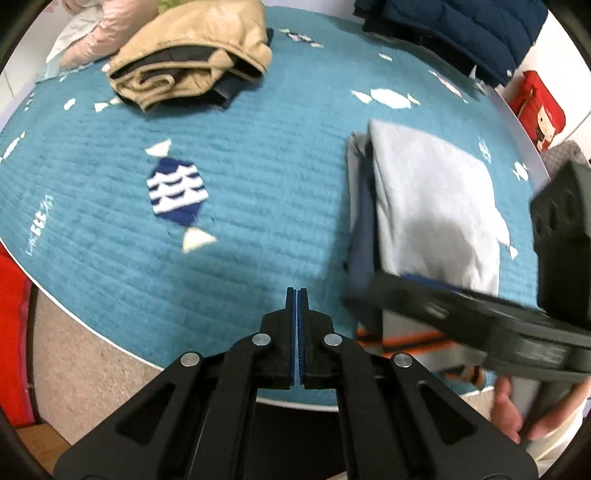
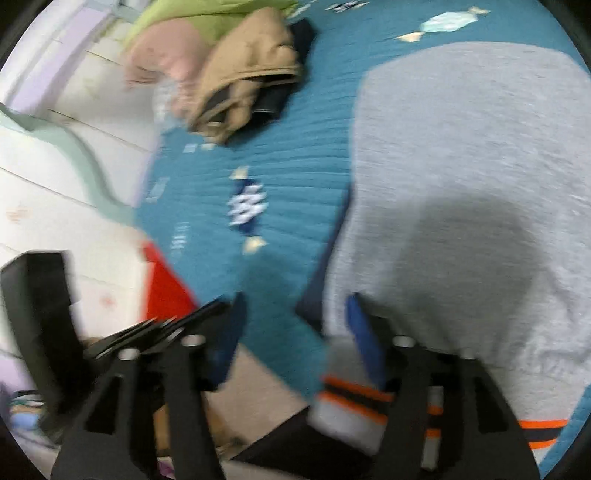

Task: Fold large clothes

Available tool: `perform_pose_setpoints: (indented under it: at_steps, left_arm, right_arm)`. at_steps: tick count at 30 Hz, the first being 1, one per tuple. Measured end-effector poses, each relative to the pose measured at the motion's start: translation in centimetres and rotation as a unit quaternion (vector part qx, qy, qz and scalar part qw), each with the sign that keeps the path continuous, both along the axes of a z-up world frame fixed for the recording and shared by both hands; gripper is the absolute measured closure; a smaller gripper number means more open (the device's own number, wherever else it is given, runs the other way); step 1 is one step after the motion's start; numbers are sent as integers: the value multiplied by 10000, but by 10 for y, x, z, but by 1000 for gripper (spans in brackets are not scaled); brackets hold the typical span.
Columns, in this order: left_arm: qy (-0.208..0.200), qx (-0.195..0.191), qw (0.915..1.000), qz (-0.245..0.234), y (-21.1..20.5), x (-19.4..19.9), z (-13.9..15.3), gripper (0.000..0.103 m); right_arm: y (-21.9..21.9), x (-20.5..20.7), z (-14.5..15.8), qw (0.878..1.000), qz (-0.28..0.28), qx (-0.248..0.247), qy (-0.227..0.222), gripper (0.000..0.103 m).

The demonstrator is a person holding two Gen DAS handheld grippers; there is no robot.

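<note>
A folded grey sweatshirt (image 1: pixel 432 206) with orange and black striped cuffs lies on the teal quilt (image 1: pixel 258 155), right of centre; it also fills the right of the right wrist view (image 2: pixel 461 177). My left gripper (image 1: pixel 297 295) is shut and empty, hovering over the quilt's near edge to the left of the sweatshirt. My right gripper (image 2: pixel 295 317) is open, its blue-padded right finger (image 2: pixel 364 343) over the sweatshirt's near left corner, gripping nothing. The right gripper's body (image 1: pixel 480 317) crosses the sweatshirt's near end in the left wrist view.
A tan jacket (image 1: pixel 192 51) with dark clothes lies at the far left of the quilt, beside pink clothing (image 1: pixel 92 33). Navy padded clothing (image 1: pixel 461 29) lies at the far right. A red bag (image 1: pixel 539 107) stands beyond the right edge. Beige floor (image 1: pixel 92 369) lies below the near edge.
</note>
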State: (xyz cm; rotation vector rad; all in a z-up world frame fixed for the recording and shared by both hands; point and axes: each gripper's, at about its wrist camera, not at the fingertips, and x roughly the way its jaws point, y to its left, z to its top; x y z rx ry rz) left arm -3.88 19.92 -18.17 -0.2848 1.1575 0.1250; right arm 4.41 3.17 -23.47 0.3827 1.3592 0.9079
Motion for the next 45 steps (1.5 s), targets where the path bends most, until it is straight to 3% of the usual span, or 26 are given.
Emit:
perform_pose_setpoints:
  at_steps: [4, 7, 9, 10, 11, 14, 17, 19, 24, 27, 29, 32, 34, 37, 40, 42, 43, 45]
  left_arm:
    - [-215, -20, 9998, -43, 3, 16, 14, 102]
    - [-408, -191, 9981, -427, -16, 28, 22, 102]
    - [-429, -445, 9953, -750, -36, 36, 20, 102]
    - [-404, -527, 9940, -870, -43, 39, 18, 102]
    - [-340, -670, 9912, -1086, -56, 44, 13, 102]
    - [245, -889, 9850, -1456, -81, 56, -22, 102]
    - [979, -1132, 9798, -1330, -79, 61, -69, 102]
    - [1085, -1594, 9746, -1137, -63, 63, -73, 101]
    - [1118, -1170, 9781, -1311, -61, 58, -67, 101]
    - [1263, -1400, 9738, -1268, -59, 65, -82, 100]
    - [1339, -1423, 9719, -1315, -57, 68, -77, 100]
    - [1092, -983, 9754, -1643, -66, 63, -44, 100]
    - [717, -1007, 9750, -1848, -70, 59, -19, 100]
    - [271, -988, 9759, -1926, -79, 75, -4, 100]
    - [219, -904, 9789, -1819, -85, 95, -19, 100]
    - [501, -760, 9817, -1672, -83, 110, -51, 97]
    - [610, -963, 9811, -1563, -76, 114, -67, 97]
    - [647, -1412, 9781, -1384, -59, 117, -66, 98]
  right_arm:
    - [-29, -5, 27, 9986, -8, 528, 38, 40]
    - [-62, -10, 60, 9948, -617, 270, -770, 43]
    - [-80, -12, 73, 9863, -982, -278, -1294, 54]
    - [-90, -10, 76, 9811, -1101, -612, -1469, 73]
    - [-96, -10, 74, 9790, -1143, -770, -1504, 85]
    - [-103, -7, 46, 9759, -1200, -1358, -1219, 87]
    - [-98, -9, -14, 9730, -1014, -2055, -282, 89]
    - [-102, -20, -19, 9749, -1071, -1939, -207, 90]
    - [-123, -35, -18, 9760, -1150, -1810, 384, 90]
    - [-125, -23, -42, 9778, -1138, -1620, 684, 95]
    - [-127, -18, -35, 9754, -1191, -1599, 938, 98]
    - [-117, -18, 8, 9789, -1034, -1753, 174, 91]
    - [-112, -13, 34, 9823, -1008, -1538, -355, 91]
    - [-100, 8, 35, 9803, -1076, -1525, -643, 91]
    - [-78, 32, 15, 9808, -1016, -1552, -604, 91]
    - [-75, 45, -18, 9747, -990, -1971, -355, 98]
    - [-75, 52, -33, 9759, -1070, -1891, -200, 100]
    - [-79, 57, -23, 9771, -1104, -1820, -68, 101]
